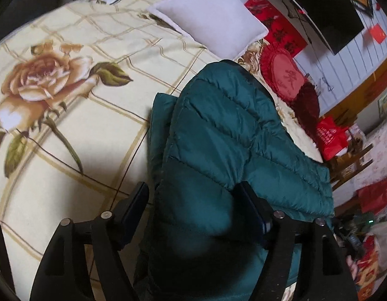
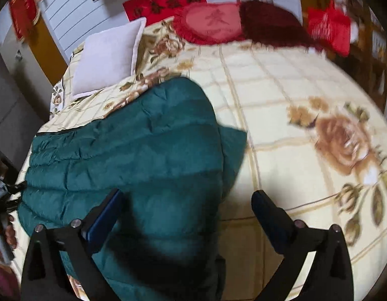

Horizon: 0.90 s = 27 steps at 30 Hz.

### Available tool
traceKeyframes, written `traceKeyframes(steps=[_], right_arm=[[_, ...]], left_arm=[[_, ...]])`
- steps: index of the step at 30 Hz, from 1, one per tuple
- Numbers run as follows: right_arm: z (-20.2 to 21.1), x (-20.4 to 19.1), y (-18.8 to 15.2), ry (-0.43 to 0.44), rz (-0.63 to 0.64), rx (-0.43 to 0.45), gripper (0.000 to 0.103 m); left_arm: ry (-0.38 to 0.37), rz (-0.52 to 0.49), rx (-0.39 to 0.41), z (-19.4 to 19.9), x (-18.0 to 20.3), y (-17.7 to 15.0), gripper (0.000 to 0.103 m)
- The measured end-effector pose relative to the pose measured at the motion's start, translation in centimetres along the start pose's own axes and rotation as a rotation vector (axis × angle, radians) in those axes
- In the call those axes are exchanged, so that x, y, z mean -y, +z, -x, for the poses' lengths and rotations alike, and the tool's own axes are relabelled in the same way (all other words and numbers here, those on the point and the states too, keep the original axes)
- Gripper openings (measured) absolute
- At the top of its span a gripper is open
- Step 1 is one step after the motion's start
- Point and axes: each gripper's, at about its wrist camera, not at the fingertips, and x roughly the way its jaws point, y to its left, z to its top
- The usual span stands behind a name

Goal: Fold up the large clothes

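- A teal quilted puffer jacket lies folded over on itself on a bed, its long axis running from the near edge of the bed away toward the pillows at the head.
- Its quilting seams cross that axis, and a narrower teal layer shows from under the top fold along one side.
- The left gripper stands with its fingers spread wide, one on each side of the jacket's near end; the pictures do not show the pads pressing the fabric.
- The right gripper is also spread wide, its left finger over the jacket and its right finger over bare bedding, holding nothing.
- Under the jacket spreads a cream bedspread with a tan grid and printed roses.
- A white pillow lies beyond the jacket's far end, and a round red cushion near it by the wall.
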Motion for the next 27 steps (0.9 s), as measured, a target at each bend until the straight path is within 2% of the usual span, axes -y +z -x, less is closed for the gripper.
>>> traceKeyframes(steps=[5, 9, 14, 18, 20, 21, 22, 23, 25, 27], right_arm=[[-2.7, 2.0, 0.0, 0.124, -0.078, -0.047, 0.103], [-3.9, 2.2, 0.1, 0.165, -0.076, -0.059, 0.103], [-5.7, 2.1, 0.8, 0.219, -0.077, -0.088, 0.103], [-6.0, 1.7, 1.0, 0.211, -0.064, -0.09, 0.103], [-6.0, 1.3, 0.9, 0.211, -0.058, -0.083, 0.103], [-5.8, 1.0, 0.7, 0.21, -0.05, -0.073, 0.1], [-5.6, 0.6, 0.6, 0.216, -0.036, -0.056, 0.09], [-5.3, 0.1, 0.5, 0.221, -0.024, -0.043, 0.085], [-4.6, -0.5, 0.3, 0.224, -0.019, -0.03, 0.066], [-3.4, -1.3, 0.4, 0.228, -0.023, -0.016, 0.054]], left_arm=[[-0.078, 0.104, -0.042, -1.3, -1.8, -0.3, 0.097], [-0.133, 0.152, -0.067, -2.0, -2.6, -0.2, 0.101], [-0.121, 0.079, -0.048, -2.3, -1.5, -0.4, 0.103], [-0.117, 0.053, -0.03, -2.6, -0.9, -0.6, 0.103], [-0.134, 0.024, -0.05, -2.8, -0.4, -0.7, 0.103], [-0.148, 0.025, -0.065, -3.0, -0.3, -0.7, 0.098], [-0.155, 0.032, -0.067, -2.9, -0.3, -0.9, 0.093], [-0.162, 0.03, -0.064, -2.8, -0.2, -0.9, 0.089], [-0.176, 0.024, -0.056, -2.1, 0.0, -1.1, 0.072], [-0.189, 0.023, -0.041, -1.0, 0.4, -1.4, 0.061]])
